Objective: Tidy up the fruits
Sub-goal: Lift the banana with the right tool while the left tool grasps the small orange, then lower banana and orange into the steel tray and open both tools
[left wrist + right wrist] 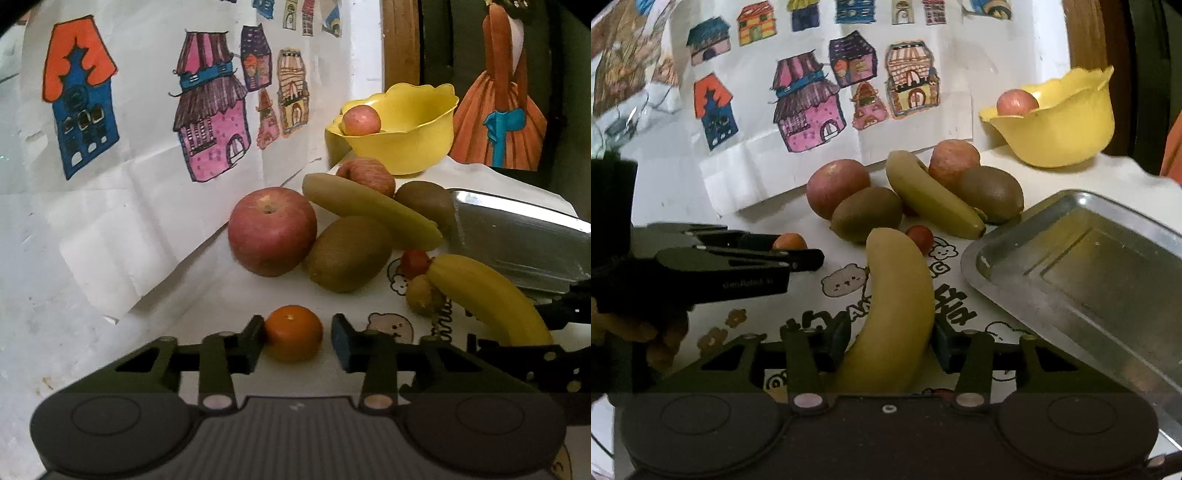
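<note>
My left gripper (297, 343) is open and low over the table. A small orange (293, 332) sits between its fingers, against the left one, with a gap to the right one. My right gripper (890, 345) is open, straddling the near end of a yellow banana (897, 302) that lies on the table with slim gaps at both pads. Behind lie two apples (271, 236) (365, 175), two kiwis (347, 253) (424, 199), a greenish banana (369, 214) and a small red fruit (415, 260). A yellow bowl (406, 147) at the back holds one apple (361, 120).
A metal tray (1089, 277) lies on the right, next to the fruit pile. A paper sheet with drawn houses (207, 110) leans behind the fruit on the left. A framed picture (498, 92) stands at the back right. The tabletop carries a cartoon-print cloth (846, 280).
</note>
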`<state>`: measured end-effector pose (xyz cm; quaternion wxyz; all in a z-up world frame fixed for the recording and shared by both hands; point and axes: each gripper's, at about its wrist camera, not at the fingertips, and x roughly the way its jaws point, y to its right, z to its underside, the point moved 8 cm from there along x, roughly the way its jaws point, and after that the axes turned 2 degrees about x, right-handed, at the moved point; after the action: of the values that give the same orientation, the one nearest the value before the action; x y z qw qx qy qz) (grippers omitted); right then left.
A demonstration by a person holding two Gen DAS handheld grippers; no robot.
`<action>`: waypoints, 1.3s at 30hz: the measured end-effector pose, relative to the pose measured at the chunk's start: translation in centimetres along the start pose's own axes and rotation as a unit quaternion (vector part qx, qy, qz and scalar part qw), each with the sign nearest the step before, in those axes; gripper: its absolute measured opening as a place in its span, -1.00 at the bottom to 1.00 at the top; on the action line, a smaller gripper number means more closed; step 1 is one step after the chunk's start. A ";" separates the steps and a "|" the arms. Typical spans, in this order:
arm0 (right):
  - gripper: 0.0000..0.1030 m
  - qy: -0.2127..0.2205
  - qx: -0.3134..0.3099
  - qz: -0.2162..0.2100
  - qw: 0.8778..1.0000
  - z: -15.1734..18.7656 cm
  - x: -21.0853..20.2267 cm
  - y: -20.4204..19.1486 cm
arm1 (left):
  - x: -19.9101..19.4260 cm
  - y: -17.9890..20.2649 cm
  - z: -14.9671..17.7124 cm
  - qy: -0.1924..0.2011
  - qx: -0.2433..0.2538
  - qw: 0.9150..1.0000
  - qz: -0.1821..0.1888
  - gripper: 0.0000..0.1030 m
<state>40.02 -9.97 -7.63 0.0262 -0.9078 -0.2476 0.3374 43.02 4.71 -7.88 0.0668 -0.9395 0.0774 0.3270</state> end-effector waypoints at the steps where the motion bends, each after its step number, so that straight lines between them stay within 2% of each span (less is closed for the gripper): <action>1: 0.00 0.001 -0.002 0.004 1.000 0.0 0.0 -0.1 | -0.1 0.1 0.0 0.001 0.002 1.000 0.000 -0.29; 12: -0.11 0.014 0.022 0.009 1.000 1.3 -2.0 0.4 | -2.5 3.1 1.1 -0.003 0.021 1.000 0.023 -0.30; 21: -0.22 0.033 0.060 0.014 0.998 3.5 -6.5 2.0 | -5.9 6.5 0.4 0.022 0.013 0.998 0.053 -0.30; 28: -0.26 0.058 0.100 0.022 0.993 4.7 -10.0 4.4 | -7.0 9.4 -0.9 0.039 0.017 0.997 0.067 -0.30; 31: -0.27 0.071 0.111 0.030 0.991 4.5 -11.5 5.5 | -6.9 10.6 -1.7 0.044 0.017 0.996 0.072 -0.30; 39: -0.27 0.120 0.146 0.050 0.981 0.3 -15.8 11.4 | -4.9 13.1 -5.2 0.066 -0.003 0.994 0.086 -0.30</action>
<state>34.46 -27.41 -0.83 0.1711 -0.9395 -0.1447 0.2590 39.89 -8.49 -1.72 0.0301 -0.9491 0.1611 0.2691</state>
